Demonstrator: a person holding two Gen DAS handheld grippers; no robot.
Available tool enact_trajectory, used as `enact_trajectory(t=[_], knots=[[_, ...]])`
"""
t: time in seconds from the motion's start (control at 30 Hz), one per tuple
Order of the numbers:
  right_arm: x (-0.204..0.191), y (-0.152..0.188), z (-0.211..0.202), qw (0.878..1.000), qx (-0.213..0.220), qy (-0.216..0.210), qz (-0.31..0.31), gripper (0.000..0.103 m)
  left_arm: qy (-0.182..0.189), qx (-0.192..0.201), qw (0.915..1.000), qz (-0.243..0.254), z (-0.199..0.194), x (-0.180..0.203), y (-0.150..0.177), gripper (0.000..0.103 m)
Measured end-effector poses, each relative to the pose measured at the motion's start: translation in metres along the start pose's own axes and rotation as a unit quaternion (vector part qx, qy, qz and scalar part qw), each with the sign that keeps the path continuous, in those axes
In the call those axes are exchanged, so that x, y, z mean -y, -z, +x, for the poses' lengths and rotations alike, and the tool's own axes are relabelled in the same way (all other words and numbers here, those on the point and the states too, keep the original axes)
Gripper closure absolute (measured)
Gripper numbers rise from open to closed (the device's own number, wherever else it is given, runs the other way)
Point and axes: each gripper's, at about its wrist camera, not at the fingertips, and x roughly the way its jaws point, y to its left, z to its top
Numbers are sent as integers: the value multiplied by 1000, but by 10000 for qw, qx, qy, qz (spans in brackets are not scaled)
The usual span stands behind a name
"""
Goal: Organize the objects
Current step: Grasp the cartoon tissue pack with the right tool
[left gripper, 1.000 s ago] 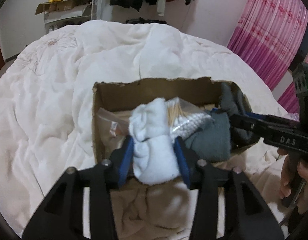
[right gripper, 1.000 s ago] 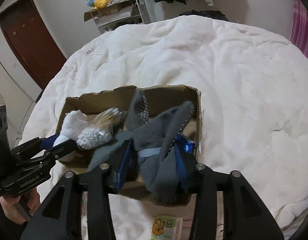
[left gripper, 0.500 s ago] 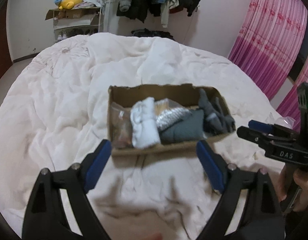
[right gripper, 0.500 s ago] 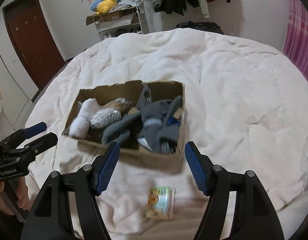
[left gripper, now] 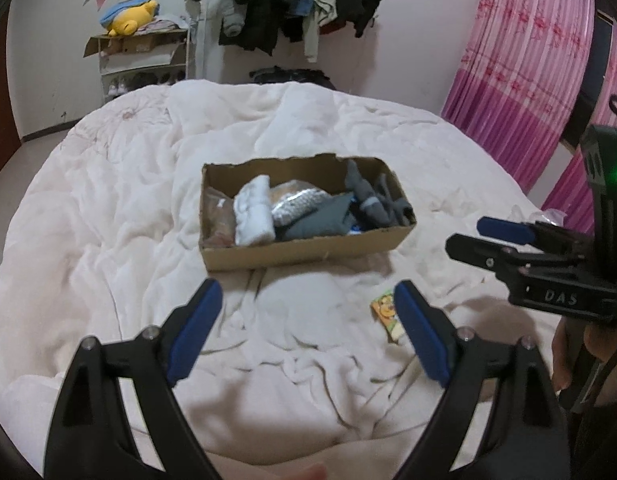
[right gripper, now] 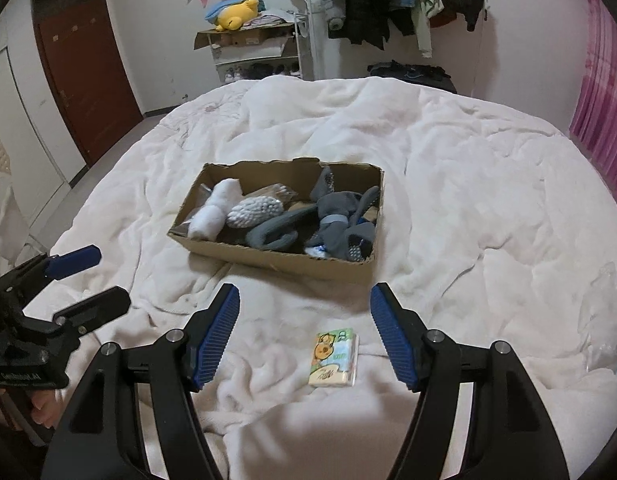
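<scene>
Both grippers have been drawn back from the cardboard box [left gripper: 304,216] since a second ago, and the white roll [left gripper: 253,211] and grey socks [left gripper: 372,204] once clamped in them now lie inside it.

From the left wrist, the left gripper [left gripper: 308,328] is seen with its jaws spread wide and nothing held. The box lies at 12 o'clock, well apart. A small printed packet [left gripper: 386,312] rests on the white duvet [left gripper: 108,220] at about 2 o'clock, just beside the right-hand finger pad [left gripper: 420,336] and partly hidden by it. The right gripper [left gripper: 488,240] is seen at 3 o'clock, its jaws apart and empty.

From the right wrist, the right gripper [right gripper: 304,332] is likewise wide open and empty. The packet [right gripper: 334,358] lies almost dead ahead, between the two pads and slightly toward 1 o'clock. Its long axis runs roughly along the fingers, so its short width faces the jaws. The box [right gripper: 276,216] sits beyond at 12 o'clock. The left gripper [right gripper: 84,276] is seen at 9 o'clock.

The right gripper is judged the better placed for the packet, the last loose item seen.
</scene>
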Motion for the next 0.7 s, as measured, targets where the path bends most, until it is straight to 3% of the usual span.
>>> enact_trajectory(t=[0.27,0.7], knots=[[-6,15,-2,9992,-287,48,-283,32,-245,-82,9996,68,-2,-3,17,14],[14,41,79,9908,-1328,185,-176,32,-503,-433,9951,-734,34,-42,38,14]])
